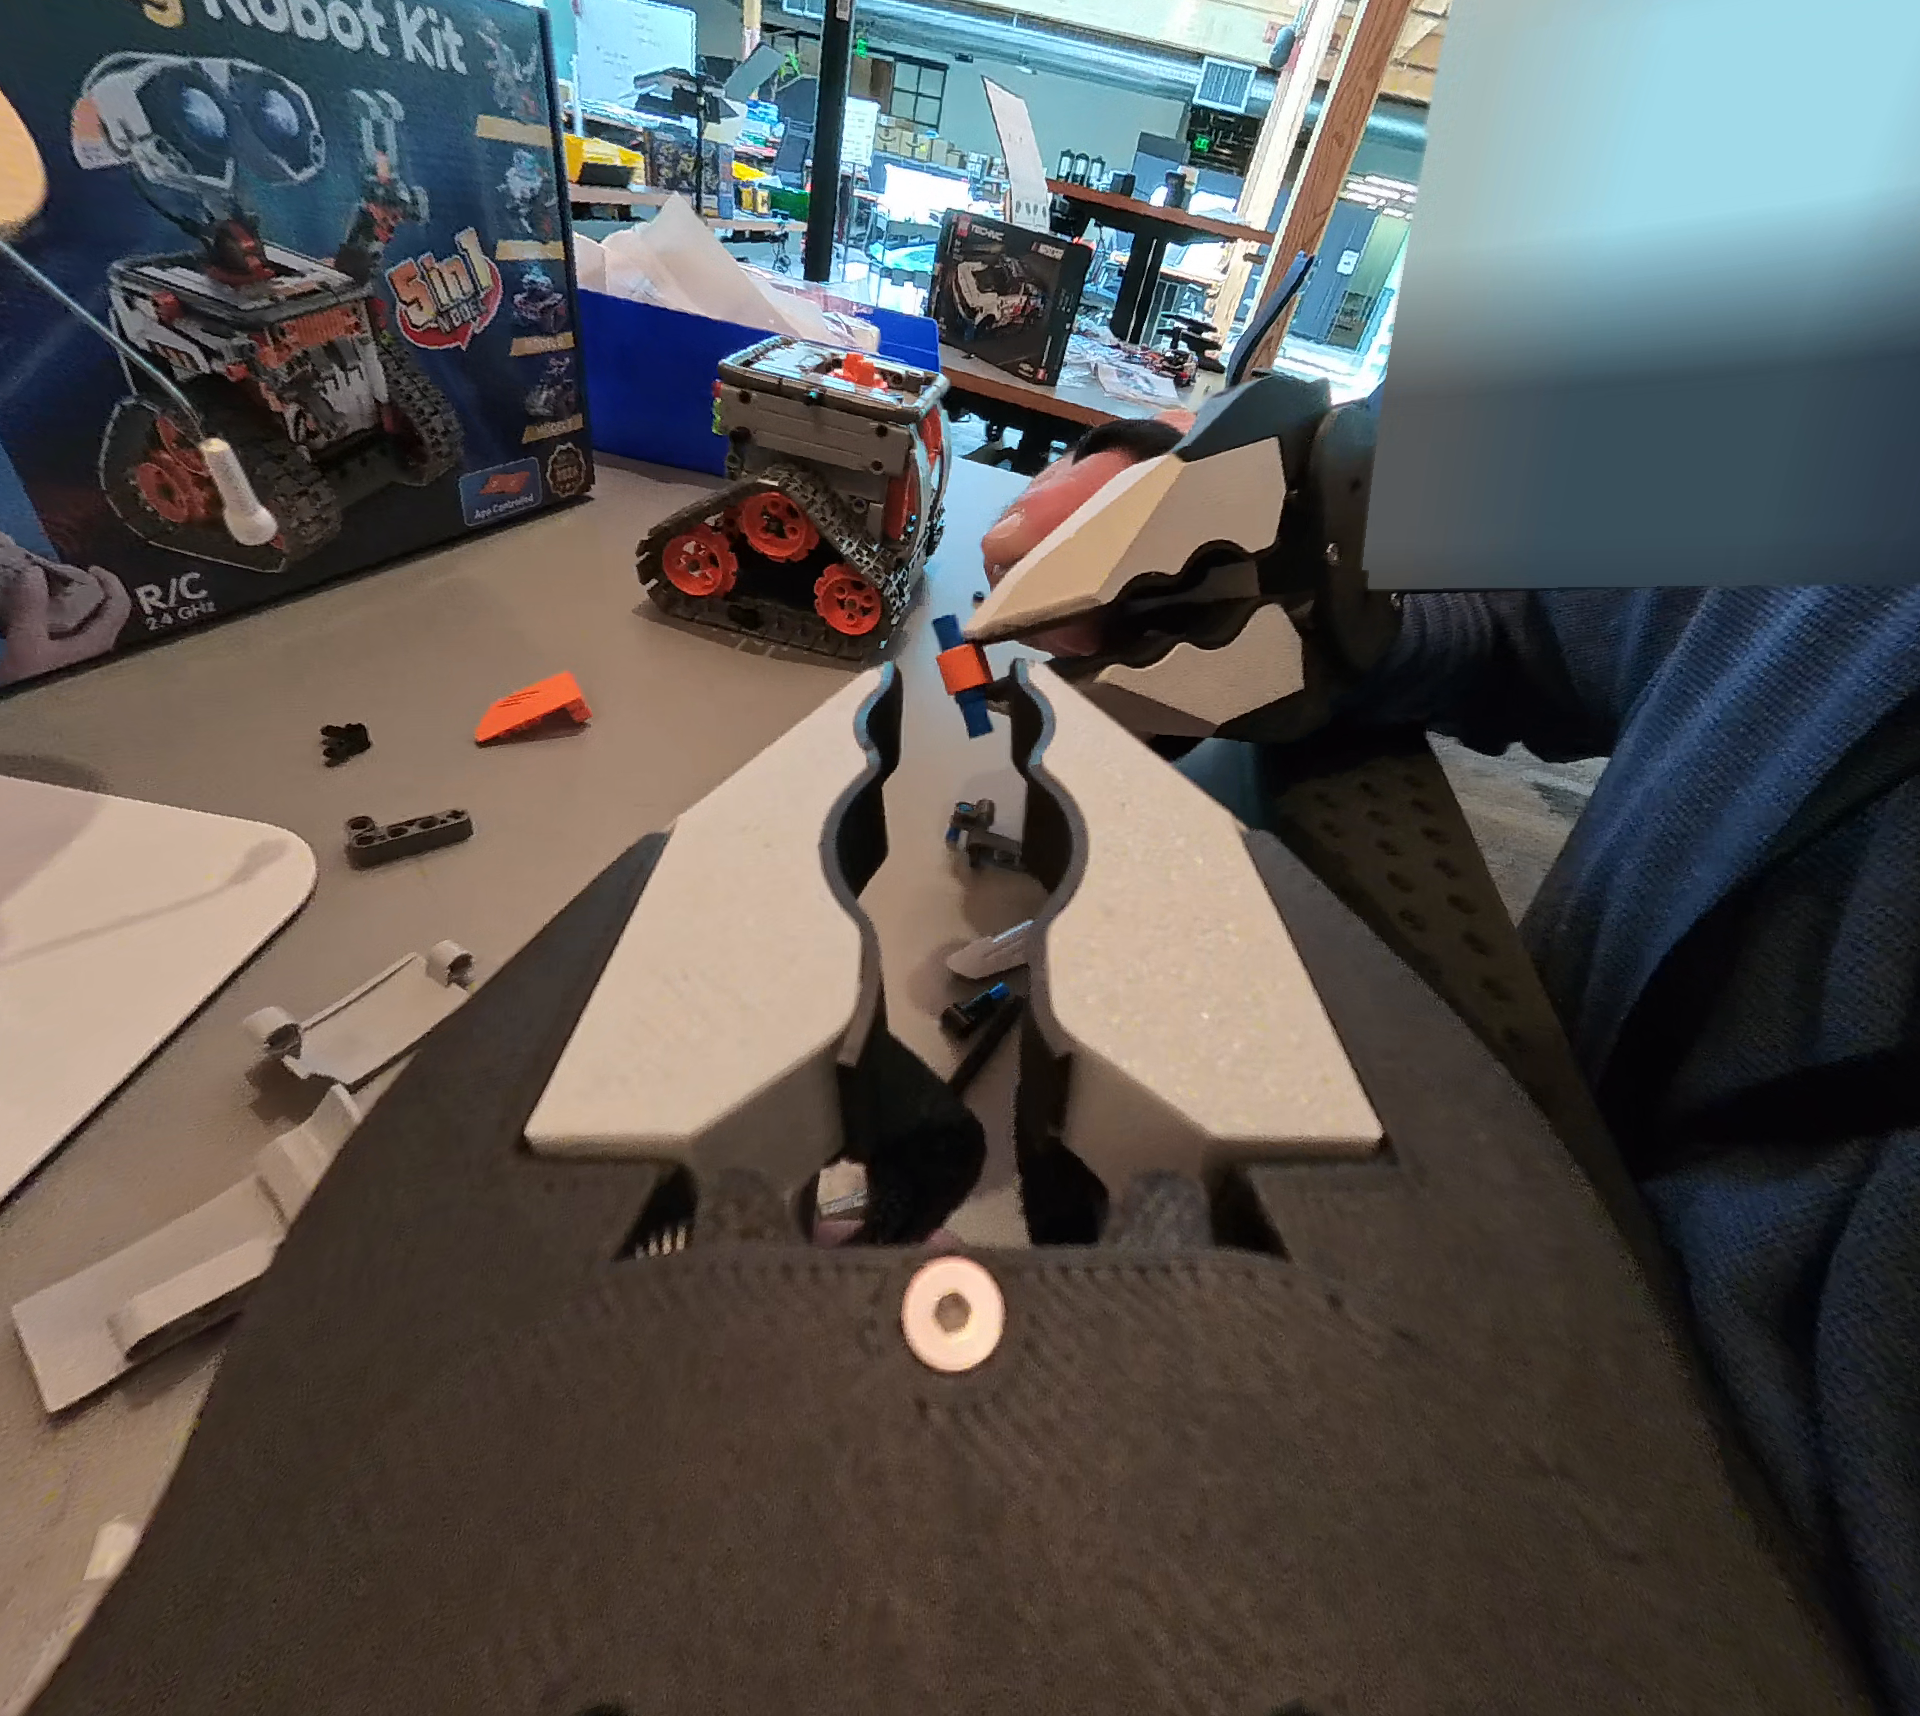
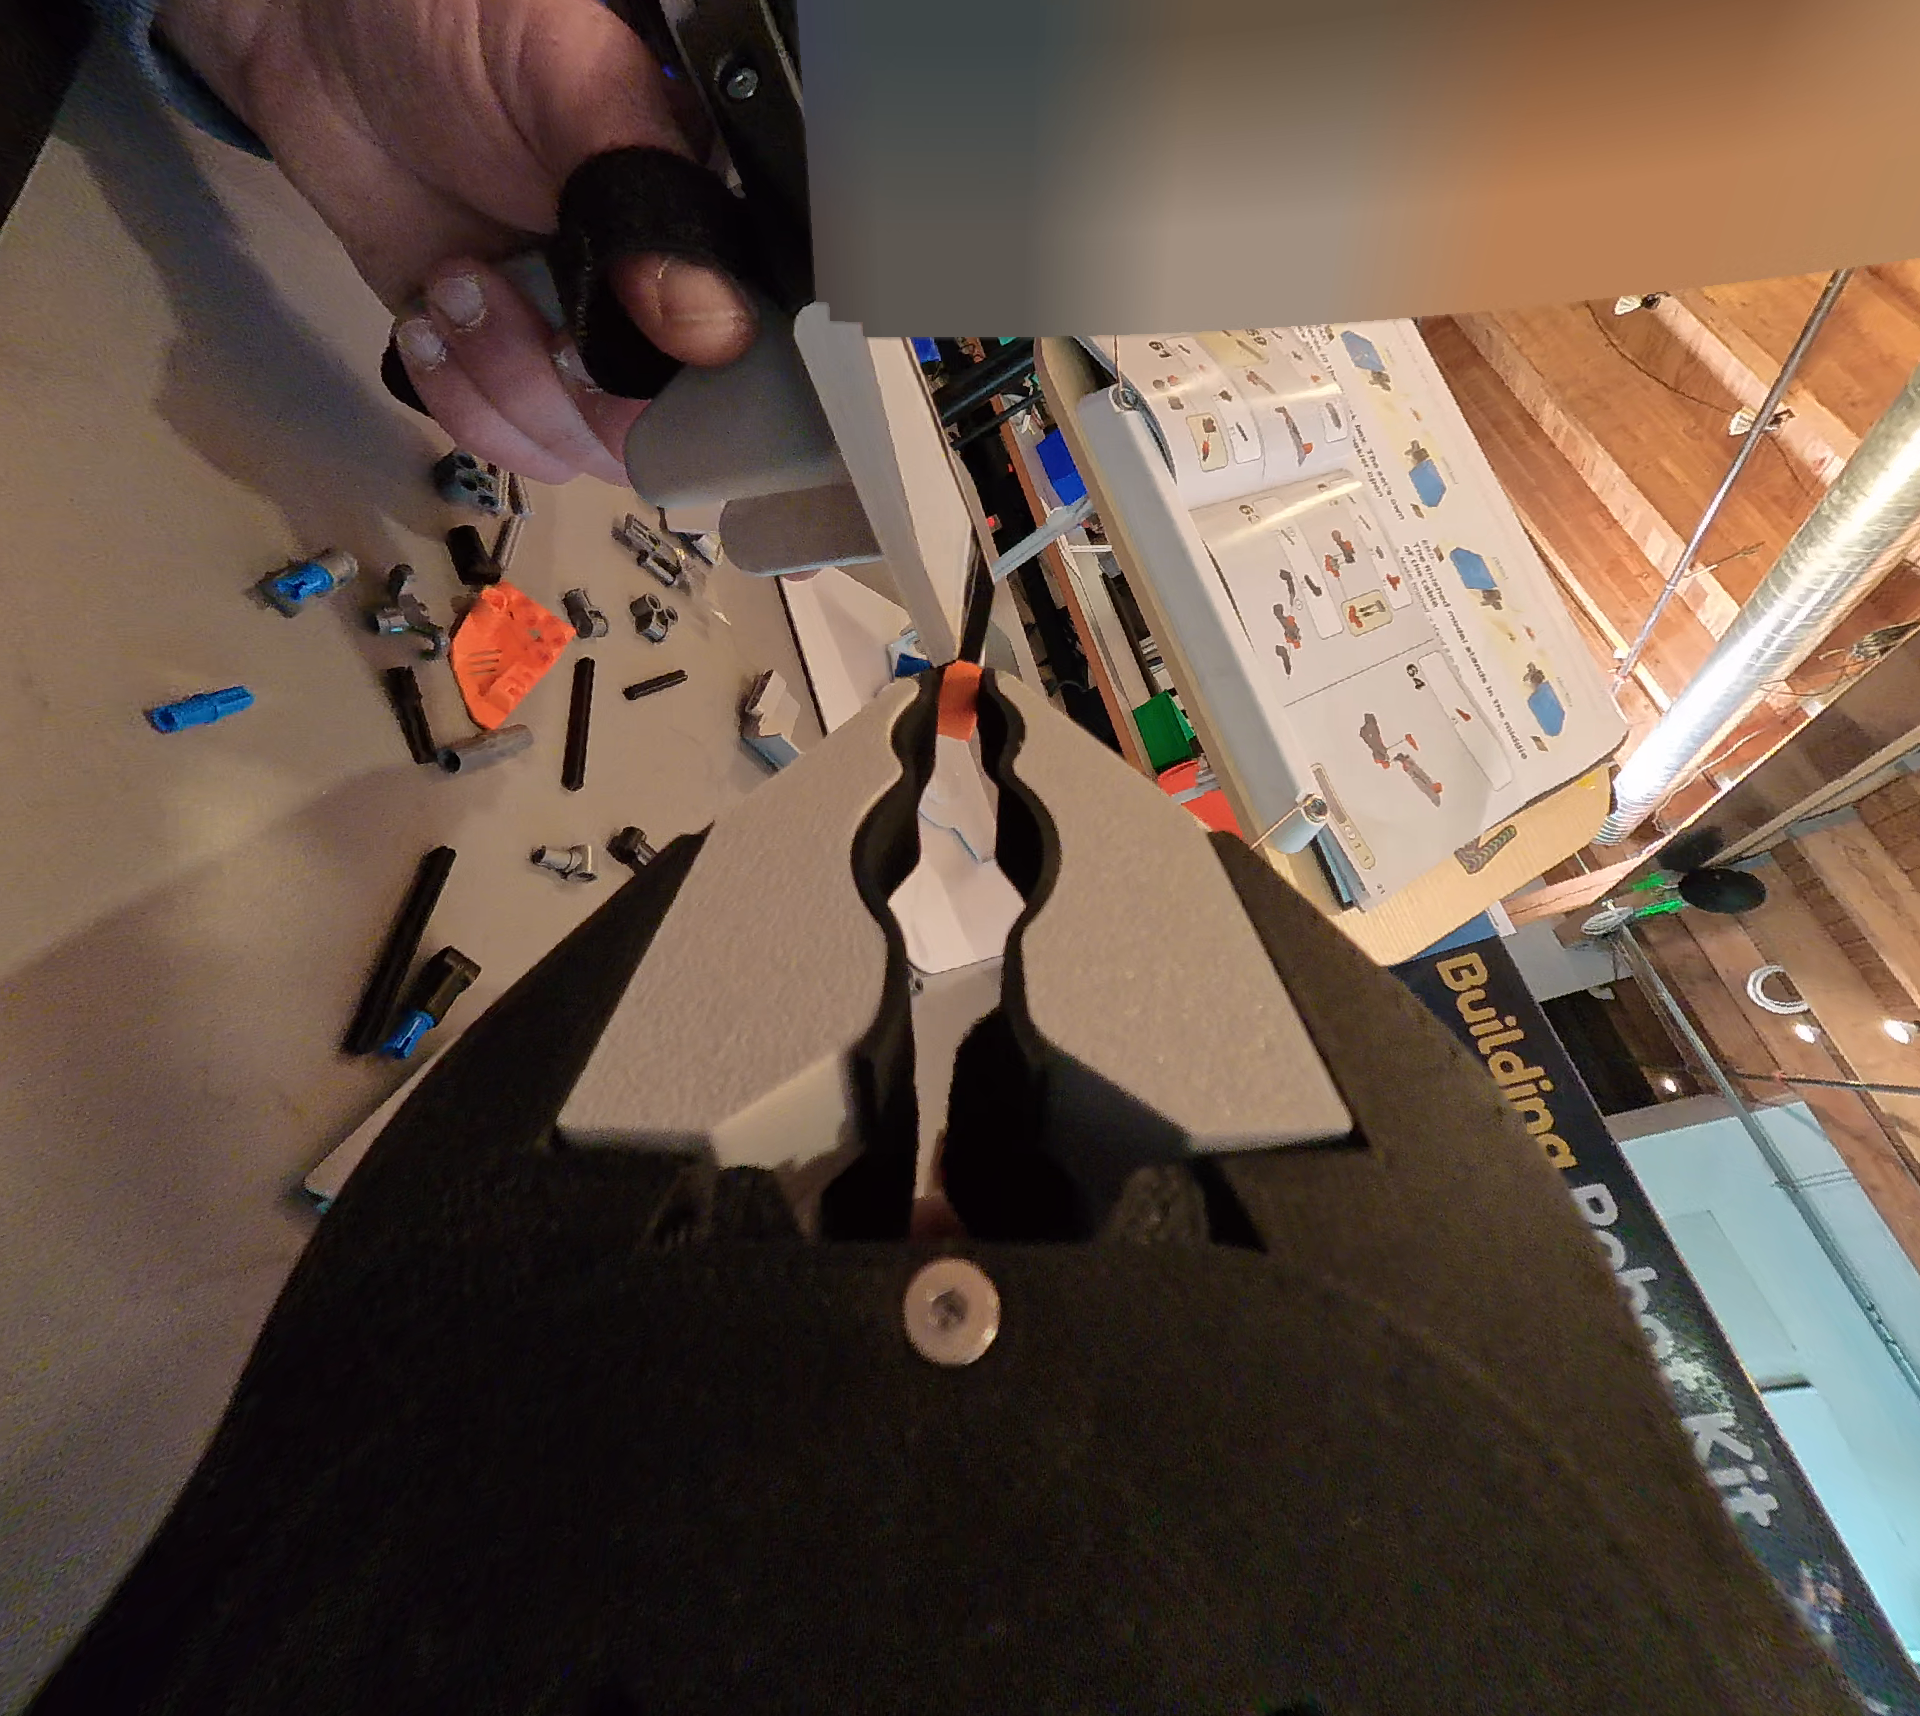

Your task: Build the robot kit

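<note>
Orange sleeve (image 1: 960,667) on a short blue pin (image 1: 966,692), held in the air above the grey tabletop (image 1: 436,658), just ahead of the left gripper (image 1: 956,679). In the left wrist view the right gripper (image 1: 982,627) comes in from the right, its jaws closed on the orange sleeve at their tips; the left gripper's jaws stand narrowly apart, with the pin between their tips (whether they touch it cannot be told). In the right wrist view the orange sleeve (image 2: 958,698) sits pinched between the tips of the right gripper (image 2: 956,700), and a hand (image 2: 416,139) holds the other tool beyond it. A tracked toy robot (image 1: 805,503) with orange wheels stands farther back on the tabletop, beside a large dark-blue kit box (image 1: 270,253). Loose small parts lie scattered: an orange wedge (image 1: 535,706), a dark grey beam (image 1: 408,835), and a blue pin (image 2: 197,710). An open instruction booklet (image 2: 1340,586) stands propped up.
</note>
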The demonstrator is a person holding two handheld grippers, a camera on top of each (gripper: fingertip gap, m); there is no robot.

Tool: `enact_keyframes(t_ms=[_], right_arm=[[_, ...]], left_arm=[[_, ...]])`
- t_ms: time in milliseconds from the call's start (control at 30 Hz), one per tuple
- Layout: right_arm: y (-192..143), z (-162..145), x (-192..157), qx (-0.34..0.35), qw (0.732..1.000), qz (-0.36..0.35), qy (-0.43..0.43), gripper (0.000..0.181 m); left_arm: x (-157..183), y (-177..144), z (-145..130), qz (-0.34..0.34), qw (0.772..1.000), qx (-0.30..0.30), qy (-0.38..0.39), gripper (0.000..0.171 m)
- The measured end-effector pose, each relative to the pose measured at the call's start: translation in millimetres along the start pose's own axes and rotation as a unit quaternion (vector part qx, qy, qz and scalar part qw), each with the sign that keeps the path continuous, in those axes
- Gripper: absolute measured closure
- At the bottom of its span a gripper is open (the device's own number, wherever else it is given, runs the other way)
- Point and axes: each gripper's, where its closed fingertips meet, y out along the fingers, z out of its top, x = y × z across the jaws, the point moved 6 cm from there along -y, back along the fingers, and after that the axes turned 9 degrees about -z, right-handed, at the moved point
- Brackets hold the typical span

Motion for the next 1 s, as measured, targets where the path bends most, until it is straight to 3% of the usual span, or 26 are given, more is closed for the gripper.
enact_keyframes(t_ms=[133, 367, 667, 1000], right_arm=[[-1, 2, -1, 0.004, 1.000, -0.001, -0.006, 0.176], [-3, 6, -1, 0.020, 0.999, -0.011, -0.029, 0.176], [-9, 17, -4, 0.060, 0.989, -0.042, -0.126, 0.176], [-13, 14, -2, 0.064, 0.992, -0.024, -0.102, 0.176]], left_arm=[[5, 3, -2, -0.037, 0.999, 0.001, -0.029, 0.142], [10, 3, -1, -0.056, 0.998, 0.007, -0.018, 0.152], [13, -2, 3, -0.103, 0.994, 0.035, -0.021, 0.165], [13, -4, 3, -0.104, 0.994, 0.030, -0.018, 0.165]])
